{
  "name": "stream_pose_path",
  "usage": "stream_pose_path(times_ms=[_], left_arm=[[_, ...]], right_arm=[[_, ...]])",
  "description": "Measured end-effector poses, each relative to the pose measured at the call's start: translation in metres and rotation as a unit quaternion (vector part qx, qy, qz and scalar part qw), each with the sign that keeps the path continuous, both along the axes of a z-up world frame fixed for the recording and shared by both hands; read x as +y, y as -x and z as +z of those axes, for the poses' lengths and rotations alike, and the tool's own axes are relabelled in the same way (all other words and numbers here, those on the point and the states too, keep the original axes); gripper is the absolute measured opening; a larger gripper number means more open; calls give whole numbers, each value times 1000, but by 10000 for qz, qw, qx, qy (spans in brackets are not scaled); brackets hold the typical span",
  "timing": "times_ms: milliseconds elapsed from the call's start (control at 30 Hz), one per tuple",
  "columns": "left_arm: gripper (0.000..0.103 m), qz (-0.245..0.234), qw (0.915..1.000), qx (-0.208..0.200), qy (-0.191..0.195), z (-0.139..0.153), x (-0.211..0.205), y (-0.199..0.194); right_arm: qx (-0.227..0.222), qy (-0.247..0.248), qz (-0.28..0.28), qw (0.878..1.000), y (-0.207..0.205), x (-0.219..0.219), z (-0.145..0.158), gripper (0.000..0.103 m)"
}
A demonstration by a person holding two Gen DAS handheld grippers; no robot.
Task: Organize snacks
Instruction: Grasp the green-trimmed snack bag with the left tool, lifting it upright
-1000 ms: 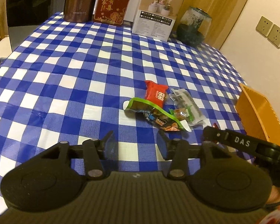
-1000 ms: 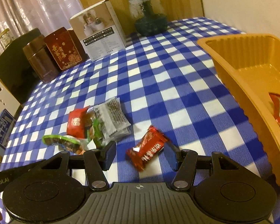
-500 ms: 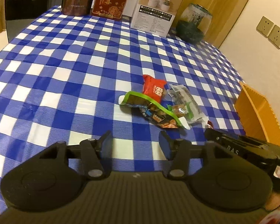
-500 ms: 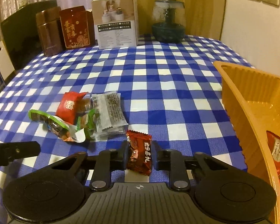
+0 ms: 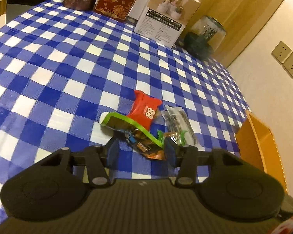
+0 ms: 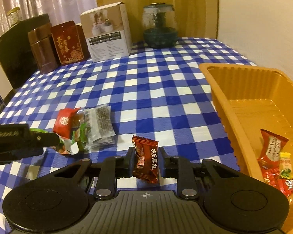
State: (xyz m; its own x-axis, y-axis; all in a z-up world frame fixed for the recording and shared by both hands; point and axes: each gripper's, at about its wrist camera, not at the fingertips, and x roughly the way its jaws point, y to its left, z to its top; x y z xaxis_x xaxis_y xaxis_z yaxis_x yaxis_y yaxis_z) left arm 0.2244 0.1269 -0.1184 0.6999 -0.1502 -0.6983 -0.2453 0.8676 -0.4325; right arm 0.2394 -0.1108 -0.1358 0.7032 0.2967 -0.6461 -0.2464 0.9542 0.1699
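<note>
crinkly red candy wrapper (image 6: 146, 159), ribbed orange tray (image 6: 222, 105)

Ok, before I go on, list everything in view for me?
tablecloth: 1, blue-white check, over the table
tray: 1, orange, table's right side
tray snacks: at least 3, red and yellow, tray's near end
snack pile: about 4 packets, red, clear, green-edged, mid-table
candy: 1, dark red, in right tool
canister: 1, brown, far edge
tin: 1, red, beside canister
box: 1, white, far edge
jar: 1, glass, dark green base, far edge
sockets: 2, beige, wall
left tool: 1, black, jaws closing, green-edged packet between them
right tool: 1, black, shut on candy
</note>
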Motion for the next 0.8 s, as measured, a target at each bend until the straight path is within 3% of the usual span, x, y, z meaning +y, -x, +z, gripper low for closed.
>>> stream_pose_path(times_ms=[267, 333, 600, 800], left_arm=[[38, -30, 9996, 21, -298, -3, -12, -13], [30, -136, 9988, 35, -470, 1, -14, -12], [24, -776, 9932, 334, -797, 20, -8, 13], [24, -1601, 9777, 603, -1216, 31, -23, 28]], right_arm=[[56, -44, -31, 10000, 4, -4, 0, 25], [38, -46, -24, 10000, 5, -4, 1, 25], [11, -143, -20, 9999, 14, -8, 7, 25], [8, -208, -27, 9998, 25, -14, 11, 25]])
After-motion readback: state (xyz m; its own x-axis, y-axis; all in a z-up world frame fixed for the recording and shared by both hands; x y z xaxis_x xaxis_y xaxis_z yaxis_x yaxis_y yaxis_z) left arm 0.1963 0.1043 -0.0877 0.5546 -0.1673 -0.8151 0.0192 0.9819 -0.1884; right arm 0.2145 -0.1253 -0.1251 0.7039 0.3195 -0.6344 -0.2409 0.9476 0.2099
